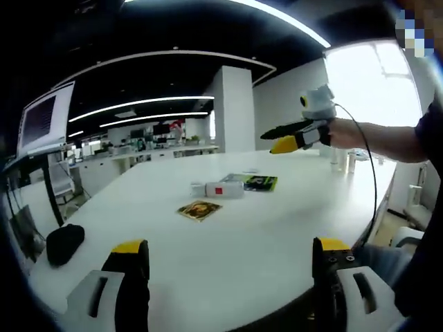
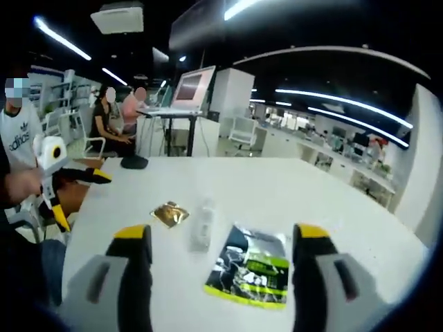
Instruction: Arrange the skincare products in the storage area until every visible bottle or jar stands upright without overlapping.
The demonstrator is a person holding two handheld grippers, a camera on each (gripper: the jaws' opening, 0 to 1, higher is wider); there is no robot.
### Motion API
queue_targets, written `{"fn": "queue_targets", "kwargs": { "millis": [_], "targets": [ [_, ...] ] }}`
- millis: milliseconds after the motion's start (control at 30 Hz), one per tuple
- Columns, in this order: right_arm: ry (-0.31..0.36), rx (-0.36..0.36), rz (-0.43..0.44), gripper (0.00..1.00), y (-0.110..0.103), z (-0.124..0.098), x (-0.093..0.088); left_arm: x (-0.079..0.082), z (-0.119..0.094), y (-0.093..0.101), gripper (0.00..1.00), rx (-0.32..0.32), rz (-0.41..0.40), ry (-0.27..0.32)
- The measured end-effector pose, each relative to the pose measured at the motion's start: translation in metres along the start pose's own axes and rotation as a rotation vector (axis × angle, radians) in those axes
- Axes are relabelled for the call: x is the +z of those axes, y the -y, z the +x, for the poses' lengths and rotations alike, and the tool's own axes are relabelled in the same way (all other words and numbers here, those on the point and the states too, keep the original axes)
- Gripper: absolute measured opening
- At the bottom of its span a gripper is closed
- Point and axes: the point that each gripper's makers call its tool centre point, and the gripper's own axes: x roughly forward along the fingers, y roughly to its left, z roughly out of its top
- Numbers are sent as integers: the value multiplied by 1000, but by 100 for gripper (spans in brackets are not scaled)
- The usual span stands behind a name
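Note:
A white bottle (image 1: 218, 189) with a red label lies on its side in the middle of the white table (image 1: 277, 235). A green-and-black sachet (image 1: 252, 182) lies flat just behind it and a gold sachet (image 1: 199, 210) just in front. My left gripper (image 1: 228, 256) hovers open over the near edge, well short of them. My right gripper (image 1: 270, 140) hangs in the air beyond the items, held by a hand. In the right gripper view the bottle (image 2: 203, 225), green sachet (image 2: 252, 266) and gold sachet (image 2: 169, 213) lie below my open right gripper (image 2: 221, 235). The left gripper (image 2: 82, 197) is at the left.
A black pouch-like object (image 1: 64, 243) (image 2: 133, 162) rests near one table edge. A monitor on a stand (image 1: 45, 117) (image 2: 192, 86) is beside the table. A few small pale items (image 1: 344, 160) stand at the far right corner. People sit (image 2: 111, 117) behind the table.

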Motion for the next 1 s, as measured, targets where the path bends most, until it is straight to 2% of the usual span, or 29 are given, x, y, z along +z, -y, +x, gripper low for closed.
{"fn": "queue_targets", "kwargs": {
  "millis": [333,400,467,833,1000],
  "targets": [
    [-90,74,-31,82,-1,34,10,1,-7,-2,100,26,-7,6],
    [-129,87,-34,80,0,43,7,1,-8,-1,100,28,-7,5],
    [-178,131,-38,78,-4,51,2,1,-8,0,100,32,-8,4],
    [-309,190,-21,76,-4,103,3,7,-10,3,100,33,-8,15],
    [-362,218,-14,72,-14,114,-3,8,-10,5,100,25,-7,17]
  ]
}}
